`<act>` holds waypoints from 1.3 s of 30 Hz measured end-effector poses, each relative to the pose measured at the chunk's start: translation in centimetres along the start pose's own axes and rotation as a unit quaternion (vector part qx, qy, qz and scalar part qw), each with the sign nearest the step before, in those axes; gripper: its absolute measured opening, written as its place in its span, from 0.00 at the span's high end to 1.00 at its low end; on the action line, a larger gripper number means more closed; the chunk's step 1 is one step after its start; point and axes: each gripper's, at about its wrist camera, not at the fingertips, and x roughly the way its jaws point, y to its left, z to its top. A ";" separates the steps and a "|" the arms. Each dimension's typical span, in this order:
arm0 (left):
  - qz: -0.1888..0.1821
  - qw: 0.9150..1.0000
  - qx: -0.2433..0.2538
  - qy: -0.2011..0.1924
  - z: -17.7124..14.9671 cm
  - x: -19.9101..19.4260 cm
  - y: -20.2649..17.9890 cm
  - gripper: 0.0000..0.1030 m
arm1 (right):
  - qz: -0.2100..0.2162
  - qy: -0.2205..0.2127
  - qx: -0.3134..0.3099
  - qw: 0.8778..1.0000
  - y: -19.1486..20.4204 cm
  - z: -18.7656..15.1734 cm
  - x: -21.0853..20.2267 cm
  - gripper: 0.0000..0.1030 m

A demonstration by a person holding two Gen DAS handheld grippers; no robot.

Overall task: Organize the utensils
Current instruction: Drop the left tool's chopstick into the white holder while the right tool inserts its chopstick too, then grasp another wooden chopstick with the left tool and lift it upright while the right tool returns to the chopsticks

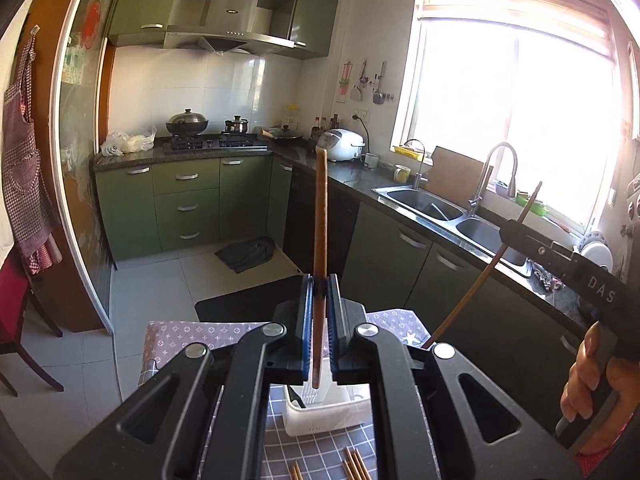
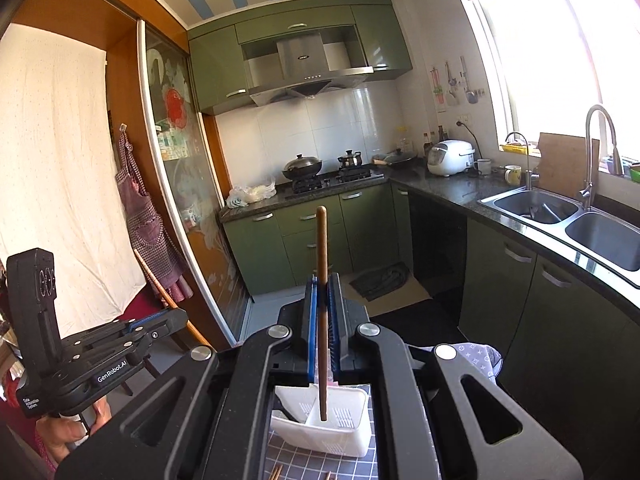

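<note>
Each hand holds one long brown stick – most likely a chopstick – and both sticks hang over the white basket point(image 2: 320, 428) on the table.

The left gripper point(image 1: 319, 288) has its blue pads squeezed shut on the left chopstick point(image 1: 321, 216). The stick stands almost straight up, its top pointing to 12 o'clock and its bottom end dipping toward the basket at 6 o'clock. The right gripper point(image 2: 323, 292) is also pinched shut on its own stick, the right chopstick point(image 2: 321, 264), which stands up the same way. Its low tip sits over the slotted part inside the basket. From the left camera, the right gripper shows at 3 o'clock with its stick leaning.

More chopsticks point(image 1: 354, 466) lie flat on the checked cloth point(image 1: 320, 452) at 6 o'clock, just in front of the basket, so the job looks only partly done.

The step in hand seems to be putting the sticks into the basket. I cannot tell if the tips are already inside or only above it.

Next, each hand would need to bring its stick down into one part of the basket, keep it straight, then let go – gently, so the light basket does not tip. After that, the sticks on the cloth wait to be picked up.
</note>
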 end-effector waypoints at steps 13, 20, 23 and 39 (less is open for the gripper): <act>0.018 0.992 0.009 0.126 -5.5 7.1 -0.1 0.92 | -0.023 0.097 0.006 0.995 -1.6 -6.3 7.6 0.86; 0.005 0.992 0.009 0.122 -5.8 3.3 0.1 0.82 | -0.029 0.059 0.007 0.998 -1.3 -7.4 1.8 0.80; 0.004 0.991 0.007 0.132 -7.0 1.0 0.5 0.78 | -0.039 0.073 0.006 0.997 -1.5 -10.2 -0.8 0.76; -0.001 0.929 -0.031 0.369 -22.7 7.4 2.4 0.85 | -0.057 0.223 0.092 0.969 -7.0 -27.8 -1.3 0.72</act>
